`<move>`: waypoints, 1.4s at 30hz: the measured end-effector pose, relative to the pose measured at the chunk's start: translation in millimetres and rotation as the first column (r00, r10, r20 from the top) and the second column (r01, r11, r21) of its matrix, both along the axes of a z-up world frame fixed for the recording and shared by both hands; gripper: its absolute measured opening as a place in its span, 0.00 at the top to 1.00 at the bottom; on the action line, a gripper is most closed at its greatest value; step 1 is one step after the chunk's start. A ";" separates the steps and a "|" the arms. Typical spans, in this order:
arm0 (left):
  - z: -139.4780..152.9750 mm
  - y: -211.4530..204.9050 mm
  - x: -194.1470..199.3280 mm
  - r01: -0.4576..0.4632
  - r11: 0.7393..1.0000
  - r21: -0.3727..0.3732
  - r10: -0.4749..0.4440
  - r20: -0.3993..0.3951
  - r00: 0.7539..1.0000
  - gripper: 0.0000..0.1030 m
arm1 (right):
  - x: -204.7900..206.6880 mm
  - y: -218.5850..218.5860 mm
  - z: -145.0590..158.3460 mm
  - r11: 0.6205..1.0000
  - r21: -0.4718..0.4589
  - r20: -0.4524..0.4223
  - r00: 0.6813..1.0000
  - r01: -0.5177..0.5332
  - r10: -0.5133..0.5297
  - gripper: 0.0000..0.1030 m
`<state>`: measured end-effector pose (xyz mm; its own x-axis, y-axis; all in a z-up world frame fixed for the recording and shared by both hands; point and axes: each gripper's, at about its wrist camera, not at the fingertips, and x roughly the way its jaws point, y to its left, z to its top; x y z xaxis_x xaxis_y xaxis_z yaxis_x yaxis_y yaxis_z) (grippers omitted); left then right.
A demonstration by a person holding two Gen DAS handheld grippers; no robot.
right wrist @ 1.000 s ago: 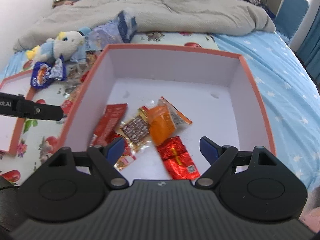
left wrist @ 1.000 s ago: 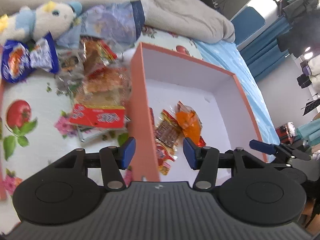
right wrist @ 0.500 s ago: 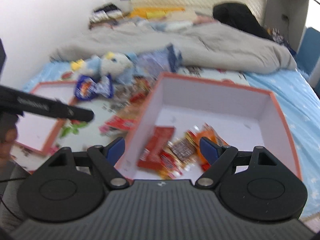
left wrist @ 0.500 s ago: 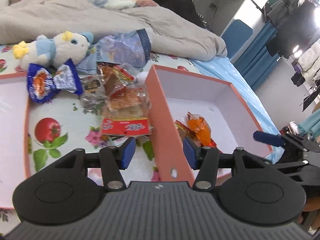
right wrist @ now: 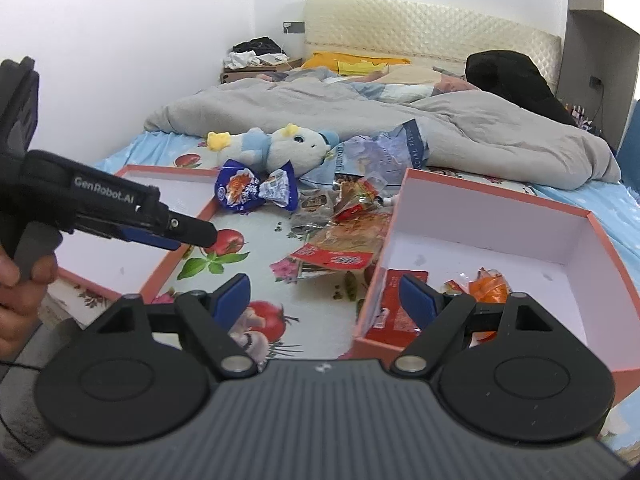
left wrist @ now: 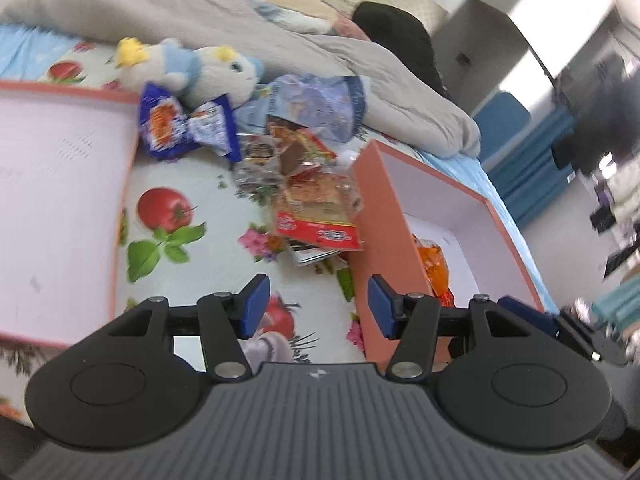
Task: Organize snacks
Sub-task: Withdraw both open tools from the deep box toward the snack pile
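Note:
A pile of snack packets (left wrist: pixel 312 196) lies on the flowered sheet between two orange boxes; it also shows in the right wrist view (right wrist: pixel 344 232). The right box (right wrist: pixel 492 216) holds a red packet (right wrist: pixel 396 304) and an orange packet (right wrist: pixel 488 288). The left box lid (left wrist: pixel 60 184) lies flat. A blue packet (left wrist: pixel 180 128) lies by a plush toy (left wrist: pixel 208 68). My left gripper (left wrist: pixel 316 306) is open and empty above the sheet, near the right box's wall. My right gripper (right wrist: pixel 324 300) is open and empty, over that box's near left corner.
A grey duvet (right wrist: pixel 360 112) covers the far half of the bed. A crumpled blue plastic bag (right wrist: pixel 380 144) lies behind the snacks. The left gripper's body (right wrist: pixel 108 208) and the hand holding it show at the left of the right wrist view.
Both grippers have pulled back and up from the right box and swung left. The snack pile and left box lid have come into view. Both stay open and empty.

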<state>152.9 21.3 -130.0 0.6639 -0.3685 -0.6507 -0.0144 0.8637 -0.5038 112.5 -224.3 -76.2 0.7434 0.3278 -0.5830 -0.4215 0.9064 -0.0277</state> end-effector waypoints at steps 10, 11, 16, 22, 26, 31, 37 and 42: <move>-29.1 43.4 23.1 -0.117 0.988 -0.100 0.113 -0.046 0.993 0.42 | 14.0 52.5 -14.8 0.988 -0.148 0.049 0.997 -0.051 0.059 0.33; -32.0 47.0 28.6 -0.122 0.987 -0.108 0.118 -0.046 0.992 0.42 | 18.9 60.0 -18.6 0.983 -0.176 0.057 0.996 -0.056 0.067 0.33; -48.6 59.7 64.6 -0.131 0.991 -0.026 0.129 -0.073 0.989 0.40 | 44.1 87.6 -39.9 0.955 -0.294 0.065 0.996 -0.042 0.063 0.35; -63.7 64.9 100.8 -0.044 0.987 0.154 0.057 -0.079 0.995 0.39 | 66.2 107.4 -65.1 0.928 -0.369 0.043 0.996 -0.056 0.077 0.40; -75.6 69.5 119.3 0.014 0.964 0.265 0.015 -0.107 0.994 0.38 | 80.0 117.2 -78.9 0.913 -0.403 0.026 0.997 -0.056 0.073 0.46; -84.5 91.7 138.5 -0.018 0.950 0.313 0.057 -0.115 0.992 0.38 | 99.9 128.7 -94.5 0.890 -0.453 0.032 0.998 -0.040 0.061 0.53; -88.0 119.1 156.0 -0.089 0.960 0.266 0.118 -0.095 0.988 0.38 | 125.4 136.9 -115.6 0.862 -0.505 -0.001 0.999 -0.034 0.039 0.53; -98.5 134.2 170.2 -0.102 0.980 0.172 0.119 -0.090 0.989 0.38 | 138.7 134.3 -125.3 0.851 -0.524 0.014 1.000 0.013 -0.006 0.58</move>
<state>323.1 155.5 -228.5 0.6233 -0.1773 -0.7616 -0.1575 0.9255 -0.3443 251.2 -90.1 -201.5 0.7528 -0.0312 -0.6575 -0.4095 0.7599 -0.5049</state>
